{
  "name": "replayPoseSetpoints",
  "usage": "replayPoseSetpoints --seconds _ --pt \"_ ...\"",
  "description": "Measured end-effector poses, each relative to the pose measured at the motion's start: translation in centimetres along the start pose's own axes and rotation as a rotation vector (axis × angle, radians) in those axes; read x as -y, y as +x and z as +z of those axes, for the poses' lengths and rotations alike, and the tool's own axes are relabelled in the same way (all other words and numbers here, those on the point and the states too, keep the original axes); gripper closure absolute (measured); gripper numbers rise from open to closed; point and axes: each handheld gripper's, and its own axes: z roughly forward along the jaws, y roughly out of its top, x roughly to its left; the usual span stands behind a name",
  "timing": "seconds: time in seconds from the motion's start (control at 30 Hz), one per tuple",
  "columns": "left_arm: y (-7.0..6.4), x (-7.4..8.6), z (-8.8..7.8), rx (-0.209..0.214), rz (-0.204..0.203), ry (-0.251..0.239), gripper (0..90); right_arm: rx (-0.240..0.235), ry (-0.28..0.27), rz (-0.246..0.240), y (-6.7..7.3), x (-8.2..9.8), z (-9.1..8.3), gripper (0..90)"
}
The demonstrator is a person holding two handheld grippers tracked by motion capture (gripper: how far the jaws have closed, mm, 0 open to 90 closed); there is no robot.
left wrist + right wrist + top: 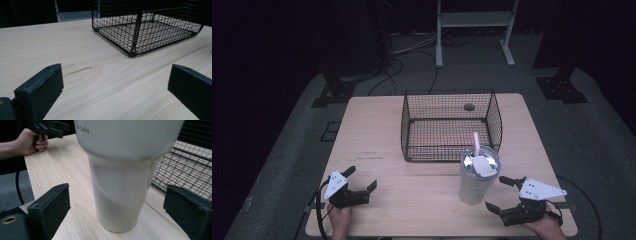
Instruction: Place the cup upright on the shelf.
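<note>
Tumbler first: a tall, smooth off-white tumbler (476, 181) with a clear lid and a pale straw stands upright on the light wooden tabletop (412, 192), near the front edge and to the right of centre. From the right gripper view its body (120, 185) tapers from a wide upper section to a narrower base, glossy, with small dark lettering near the top that is cut off by the frame edge; only "for Daily." can be read. Its rim and lid are out of that view.

The right gripper (502, 194), black with a grey three-cornered plate on top, sits just beside the tumbler with its jaws spread wide and holding nothing. In its own view the blocky, matte jaws stand either side of the tumbler's base, apart from it.

Over on the left, the left gripper (361, 179) hovers by the front edge, jaws also wide apart and empty. Its own view looks across bare wood grain marked by a short dark scratch (79, 71).

Farther back, just behind the tumbler, a black wire-mesh rectangular basket (451, 125) rests on the tabletop. A small dark round spot shows through its far mesh; what it is cannot be made out. Beyond the tabletop, the room is dark, with a pale metal frame (474, 30) and cables on grey floor.
</note>
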Motion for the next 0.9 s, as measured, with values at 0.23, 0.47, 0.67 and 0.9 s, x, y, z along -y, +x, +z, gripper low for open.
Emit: replayPoseSetpoints --seconds 0.23,0.47,0.67,0.9 --pt "0.0 0.0 0.0 0.000 0.001 0.000 0.0 -0.011 0.004 0.008 0.2 -0.2 0.8 2.9" --pt "0.0 0.0 0.0 0.000 0.001 0.000 0.0 -0.003 -0.005 0.023 0.1 -0.5 1.9 2.3" --pt "0.0 0.0 0.0 0.001 0.001 0.000 0.0 0.011 -0.031 0.034 -0.2 -0.6 2.8 2.3" --pt "0.0 0.0 0.0 0.001 0.002 0.000 0.0 0.027 -0.049 0.018 -0.1 -0.7 4.2 2.3"
